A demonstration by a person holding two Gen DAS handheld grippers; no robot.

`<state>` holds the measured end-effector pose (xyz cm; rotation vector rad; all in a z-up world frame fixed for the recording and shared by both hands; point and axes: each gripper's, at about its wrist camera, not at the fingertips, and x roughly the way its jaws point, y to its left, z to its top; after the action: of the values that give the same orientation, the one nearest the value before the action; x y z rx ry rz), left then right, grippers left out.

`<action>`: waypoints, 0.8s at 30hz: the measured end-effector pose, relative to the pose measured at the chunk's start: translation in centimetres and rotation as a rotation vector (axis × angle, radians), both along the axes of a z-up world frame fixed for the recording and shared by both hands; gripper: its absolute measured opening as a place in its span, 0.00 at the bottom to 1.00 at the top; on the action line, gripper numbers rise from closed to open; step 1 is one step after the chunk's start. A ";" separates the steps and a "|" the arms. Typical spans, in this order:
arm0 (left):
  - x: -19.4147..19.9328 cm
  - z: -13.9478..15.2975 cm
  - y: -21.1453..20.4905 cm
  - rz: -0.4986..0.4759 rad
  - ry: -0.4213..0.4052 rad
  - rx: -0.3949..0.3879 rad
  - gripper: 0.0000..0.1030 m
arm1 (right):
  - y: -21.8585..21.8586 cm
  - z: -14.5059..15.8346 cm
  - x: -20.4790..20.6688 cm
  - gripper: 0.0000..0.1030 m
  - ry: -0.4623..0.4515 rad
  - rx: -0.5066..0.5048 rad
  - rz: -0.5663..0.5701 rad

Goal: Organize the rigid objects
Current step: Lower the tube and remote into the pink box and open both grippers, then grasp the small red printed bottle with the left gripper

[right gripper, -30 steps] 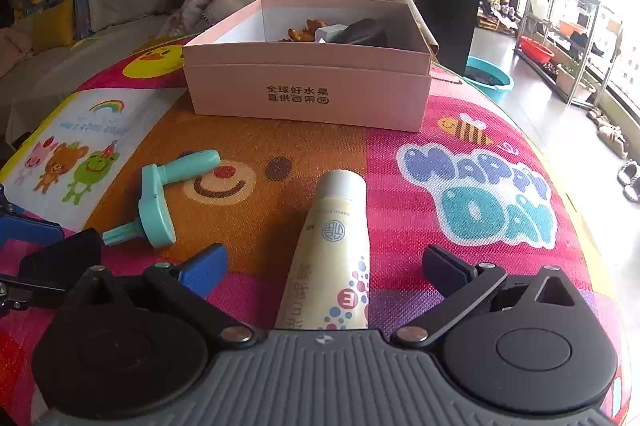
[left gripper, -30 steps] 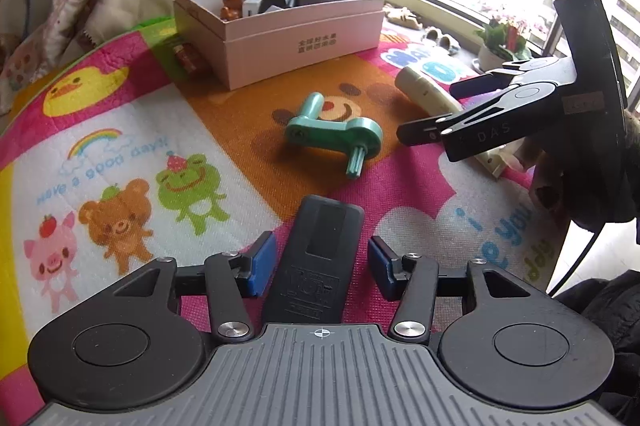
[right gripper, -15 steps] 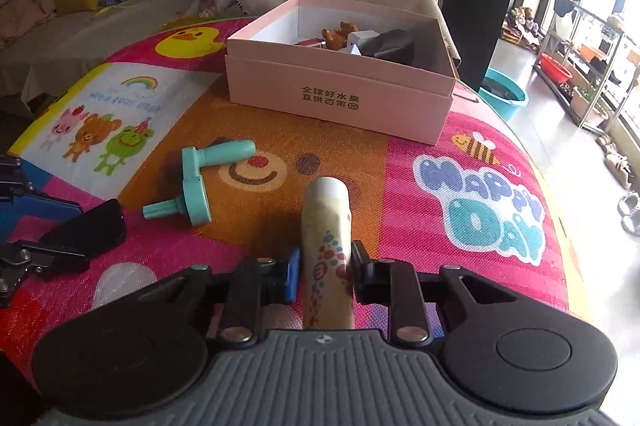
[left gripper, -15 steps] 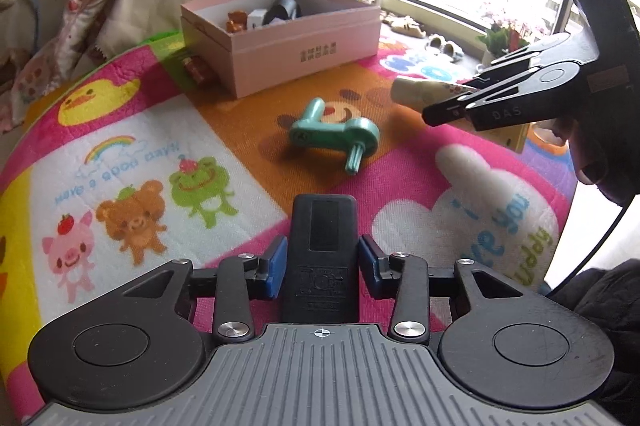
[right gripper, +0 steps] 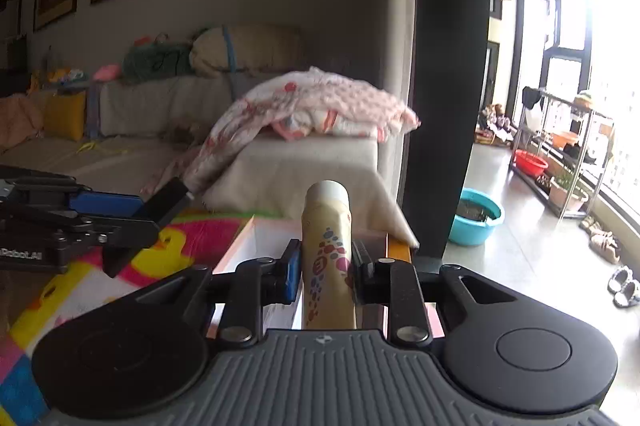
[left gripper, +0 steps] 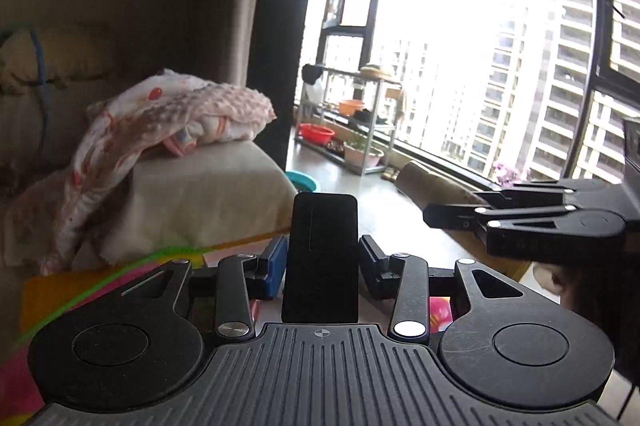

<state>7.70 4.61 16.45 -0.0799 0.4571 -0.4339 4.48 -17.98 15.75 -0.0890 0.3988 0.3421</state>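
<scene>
My left gripper [left gripper: 322,268] is shut on a flat black rectangular device [left gripper: 323,254] and holds it raised above the colourful mat [left gripper: 100,278]. My right gripper [right gripper: 326,272] is shut on a cream tube [right gripper: 328,250] with coloured dots, held upright over the pink box [right gripper: 248,250], whose white inside shows just below. The right gripper with its tube [left gripper: 432,186] shows at the right of the left wrist view. The left gripper [right gripper: 120,222] shows at the left of the right wrist view. The teal crank toy is out of view.
A beige sofa [right gripper: 304,170] with a crumpled pink blanket [right gripper: 320,106] stands behind the mat. A dark pillar [right gripper: 444,66] rises to the right. A blue basin [right gripper: 478,216], a metal rack [right gripper: 568,154] and shoes sit on the floor by the window.
Both grippers have lifted their objects off the mat and tilted up. The right gripper has moved forward over the pink box. The mat's objects have dropped out of view.
</scene>
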 end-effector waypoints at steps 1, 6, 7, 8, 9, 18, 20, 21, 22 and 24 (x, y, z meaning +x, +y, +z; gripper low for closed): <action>1.9 -0.5 -0.3 0.027 0.041 -0.012 0.42 | 0.3 0.4 1.5 0.43 -0.011 0.008 0.003; 4.0 -4.8 1.0 0.095 0.113 -0.044 0.41 | -0.1 -1.4 4.0 0.69 0.035 0.030 -0.049; 3.9 -5.6 1.9 0.114 0.125 -0.055 0.41 | -0.3 -2.4 3.3 0.73 0.038 0.025 -0.049; 4.0 -6.4 2.7 0.138 0.140 -0.065 0.41 | -0.5 -3.7 2.3 0.79 0.035 0.008 -0.055; 4.3 -7.2 3.8 0.165 0.164 -0.073 0.41 | -0.6 -4.8 1.4 0.81 0.029 -0.021 -0.060; 8.4 -13.0 8.8 0.277 0.343 -0.080 0.40 | 1.4 -13.8 -5.2 0.81 0.172 -0.137 0.026; 9.0 -13.8 8.5 0.245 0.349 -0.073 0.40 | 1.9 -14.7 -5.6 0.81 0.202 -0.115 0.044; 9.4 -14.0 8.4 0.232 0.347 -0.071 0.40 | 2.2 -15.1 -5.6 0.81 0.215 -0.110 0.049; 9.8 -14.1 8.2 0.226 0.341 -0.065 0.40 | 2.5 -15.5 -5.6 0.81 0.229 -0.109 0.049; 10.7 -14.1 7.8 0.221 0.328 -0.033 0.40 | 3.0 -16.3 -5.6 0.81 0.253 -0.113 0.051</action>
<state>18.38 12.38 2.38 -0.2335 0.7550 -0.2102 -1.10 -15.02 -0.53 -0.1673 0.6670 0.3823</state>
